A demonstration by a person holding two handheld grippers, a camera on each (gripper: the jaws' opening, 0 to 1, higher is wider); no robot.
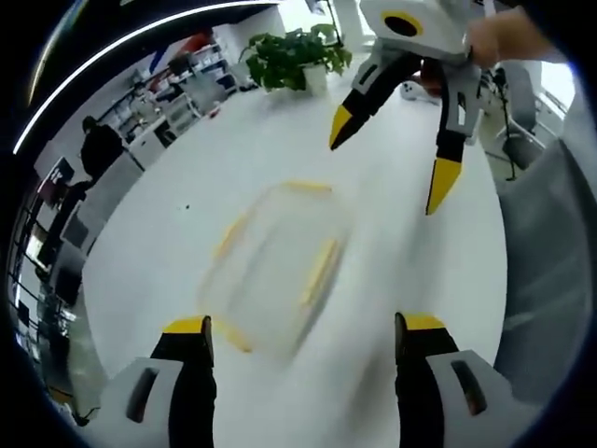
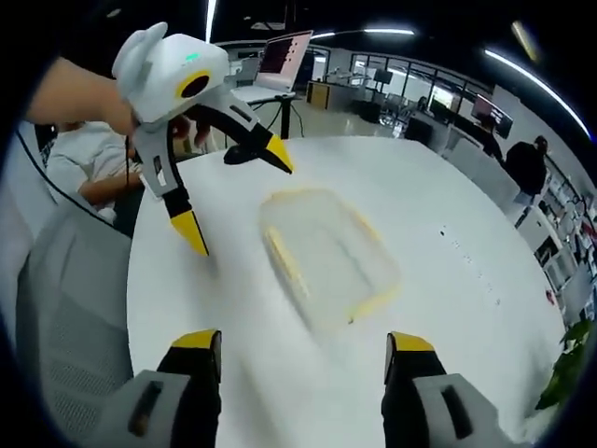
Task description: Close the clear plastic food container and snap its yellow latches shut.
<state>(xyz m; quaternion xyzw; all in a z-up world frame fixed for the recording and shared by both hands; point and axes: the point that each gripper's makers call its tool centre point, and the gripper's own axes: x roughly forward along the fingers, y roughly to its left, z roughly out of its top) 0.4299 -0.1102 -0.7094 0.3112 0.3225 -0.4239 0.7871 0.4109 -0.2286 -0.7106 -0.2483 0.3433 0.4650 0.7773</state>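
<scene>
A clear plastic food container (image 1: 275, 266) with yellow latches lies blurred on the white round table (image 1: 168, 224). My left gripper (image 1: 303, 327) stands open just in front of it, nothing between its yellow-tipped jaws. Across the container hovers my right gripper (image 1: 392, 159), open too. In the right gripper view the container (image 2: 322, 257) sits mid-table, my right gripper (image 2: 303, 343) open before it, and my left gripper (image 2: 233, 196) hangs open above the table to the container's left. Whether the lid is seated, I cannot tell.
A potted green plant (image 1: 294, 58) stands at the table's far edge. A grey chair (image 1: 546, 271) is beside the table on the right. People sit and stand among desks (image 2: 89, 163) around the room.
</scene>
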